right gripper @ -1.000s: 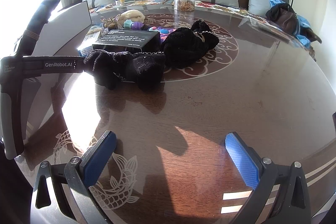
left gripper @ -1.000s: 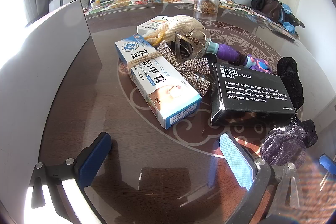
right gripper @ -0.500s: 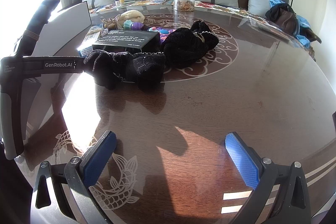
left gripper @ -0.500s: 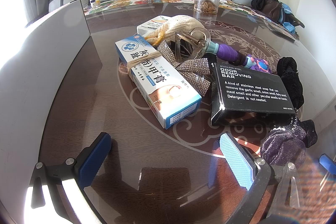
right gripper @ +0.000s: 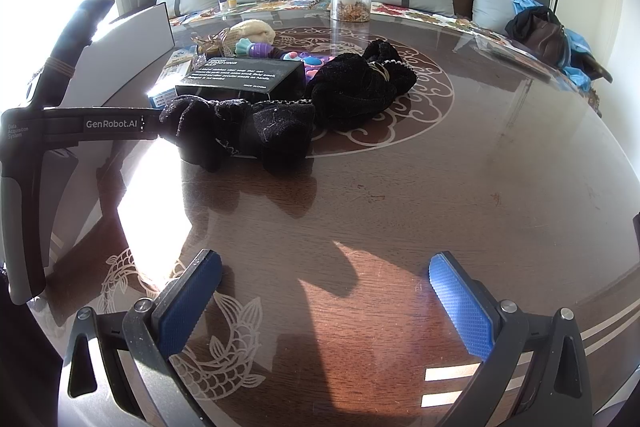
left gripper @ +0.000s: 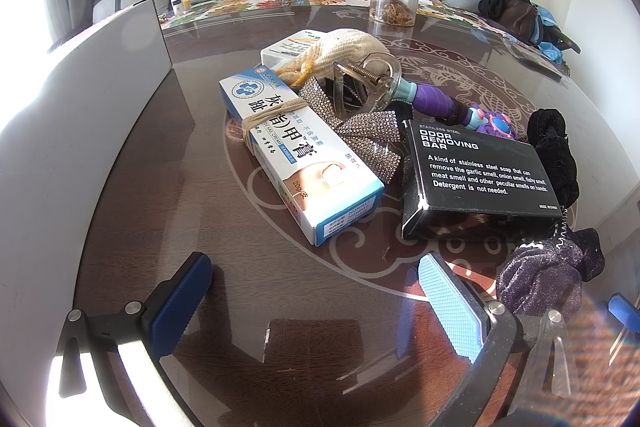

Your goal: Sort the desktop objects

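Nothing has moved: left gripper (left gripper: 316, 301) (jaws wide) faces black box (left gripper: 476, 179).

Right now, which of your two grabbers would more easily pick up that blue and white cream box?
Probably the left gripper: it is open, with the cream box lying just ahead of it. The right gripper, also open, faces bare table, and the box is far off behind other items.
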